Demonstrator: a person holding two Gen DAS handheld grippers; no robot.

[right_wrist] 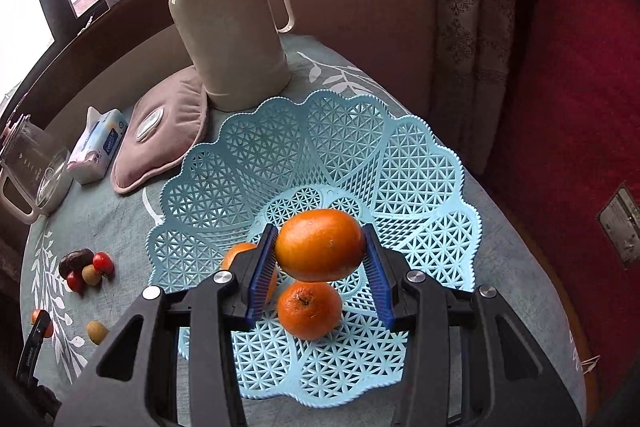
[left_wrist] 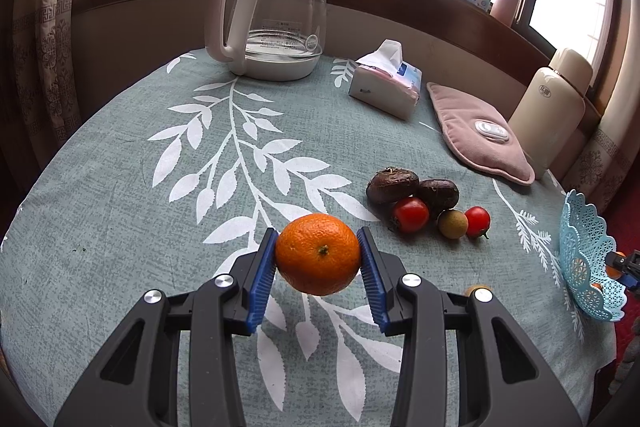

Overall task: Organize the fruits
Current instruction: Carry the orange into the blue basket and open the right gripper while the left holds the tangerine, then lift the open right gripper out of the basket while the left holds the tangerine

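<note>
Left hand-held gripper (left_wrist: 319,269), black arms, ribbed blue pads (left_wrist: 262,281), silver screws

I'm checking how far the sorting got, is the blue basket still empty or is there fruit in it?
Not empty. The blue basket has two oranges lying in it, and the right gripper holds a third orange above them.

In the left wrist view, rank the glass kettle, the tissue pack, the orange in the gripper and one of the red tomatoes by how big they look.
1. glass kettle
2. tissue pack and orange: look alike; the orange is nearer the camera, so unsure.
3. red tomato
</note>
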